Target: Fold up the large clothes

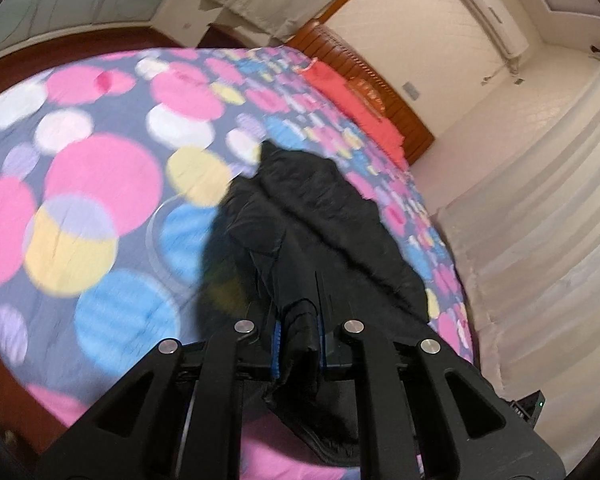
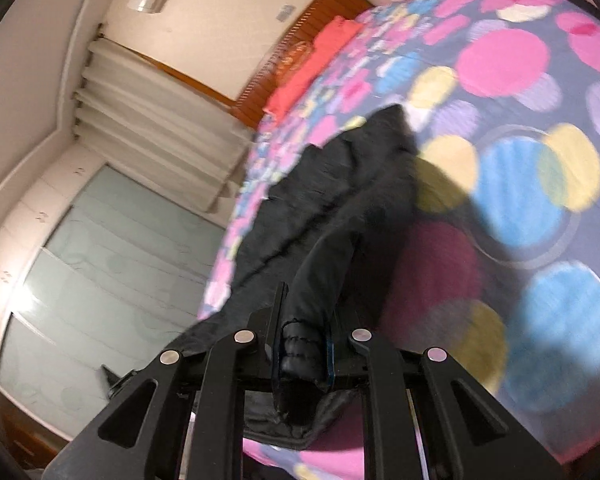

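Both grippers pinching the same black jacket over the bed.

Left gripper (image 1: 299, 334) clamping down on a bunched fold of the black jacket (image 1: 316, 216), fingers narrowed tight around the cloth, blue pads (image 1: 276, 336) peeking out either side. Jacket stretching away from the fingers, lying across the dotted bedspread (image 1: 100, 168) toward the far right edge of the bed, near the red pillow (image 1: 340, 88) and wooden headboard (image 1: 380, 92). Right gripper (image 2: 302, 350) doing the same thing, squeezing a puffy quilted roll of the jacket (image 2: 352, 200), rest of it trailing forward along the bedspread (image 2: 520, 160) edge. Casting a dark shadow on the dots beside it. Curtain (image 1: 540, 220) and air conditioner (image 1: 492, 12) sitting in the background.
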Demonstrator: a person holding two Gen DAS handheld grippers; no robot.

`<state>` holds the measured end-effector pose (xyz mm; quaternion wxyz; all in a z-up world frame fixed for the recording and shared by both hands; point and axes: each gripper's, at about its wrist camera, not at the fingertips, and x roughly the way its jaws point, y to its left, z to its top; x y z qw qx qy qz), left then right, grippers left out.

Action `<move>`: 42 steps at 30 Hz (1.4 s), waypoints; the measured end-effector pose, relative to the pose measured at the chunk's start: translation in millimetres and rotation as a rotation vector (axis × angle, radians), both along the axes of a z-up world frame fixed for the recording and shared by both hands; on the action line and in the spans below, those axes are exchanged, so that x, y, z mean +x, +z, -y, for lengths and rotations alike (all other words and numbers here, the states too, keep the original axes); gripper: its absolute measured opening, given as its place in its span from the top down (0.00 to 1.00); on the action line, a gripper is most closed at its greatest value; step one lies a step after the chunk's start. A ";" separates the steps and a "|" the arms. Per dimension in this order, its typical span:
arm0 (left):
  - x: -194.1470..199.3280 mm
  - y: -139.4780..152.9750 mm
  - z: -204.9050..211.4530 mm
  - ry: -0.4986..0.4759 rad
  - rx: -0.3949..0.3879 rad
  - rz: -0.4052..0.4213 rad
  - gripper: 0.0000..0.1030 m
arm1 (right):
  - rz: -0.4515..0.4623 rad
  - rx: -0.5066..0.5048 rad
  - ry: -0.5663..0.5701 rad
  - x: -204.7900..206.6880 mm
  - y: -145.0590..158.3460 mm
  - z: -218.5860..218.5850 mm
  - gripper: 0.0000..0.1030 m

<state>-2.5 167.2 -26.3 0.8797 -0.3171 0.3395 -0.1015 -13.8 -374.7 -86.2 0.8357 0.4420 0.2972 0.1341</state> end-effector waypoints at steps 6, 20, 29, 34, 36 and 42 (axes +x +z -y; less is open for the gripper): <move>53.9 34.7 11.7 -0.026 0.045 0.070 0.89 | 0.098 0.011 0.038 53.3 38.9 3.6 0.86; 275.9 48.8 12.1 0.018 0.162 0.052 0.90 | 0.096 0.013 -0.095 239.4 63.2 46.9 0.86; 402.7 -11.8 22.6 0.052 0.278 -0.085 0.90 | -0.099 -0.034 -0.177 364.1 -10.2 73.7 0.86; 444.9 -49.7 38.7 0.043 0.388 -0.140 0.89 | -0.203 -0.048 -0.188 403.0 -60.1 77.5 0.86; 452.0 -60.4 44.2 0.041 0.428 -0.151 0.89 | -0.231 -0.071 -0.192 410.7 -71.1 76.5 0.86; 465.6 -93.8 49.0 0.035 0.472 -0.207 0.86 | -0.262 -0.068 -0.193 416.9 -89.9 75.5 0.80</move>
